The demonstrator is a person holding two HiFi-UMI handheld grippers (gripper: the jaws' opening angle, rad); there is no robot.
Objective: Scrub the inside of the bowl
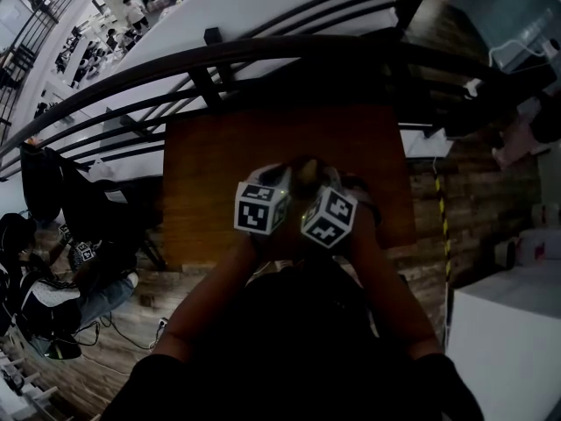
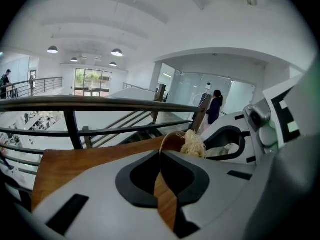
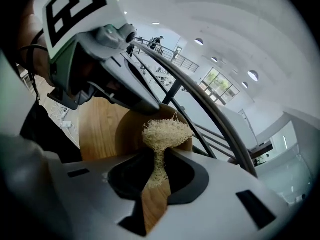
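Now, left gripper [image 2: 161, 154]: we see its jaws pinched on the bowl [image 2: 172, 140] rim.
right gripper [image 3: 159, 156]: clamped on the scrubber [image 3: 165, 131].
scrubber: against the bowl's inside, over the table [image 3: 95, 129].

Brown wooden table [image 1: 210, 174] beside dark curved railing [image 1: 175, 60]; white cabinet [image 1: 508, 340] nearby.

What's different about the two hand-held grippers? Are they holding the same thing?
No. The left hand-held gripper pinches the thin brown rim of the bowl, while the right hand-held gripper pinches a stringy, straw-coloured scrubber. The left one grips something smooth and hard-looking; the right one's tuft pokes out fluffy past its jaws. Alike: both are shut, grey, and close together over the wooden table.
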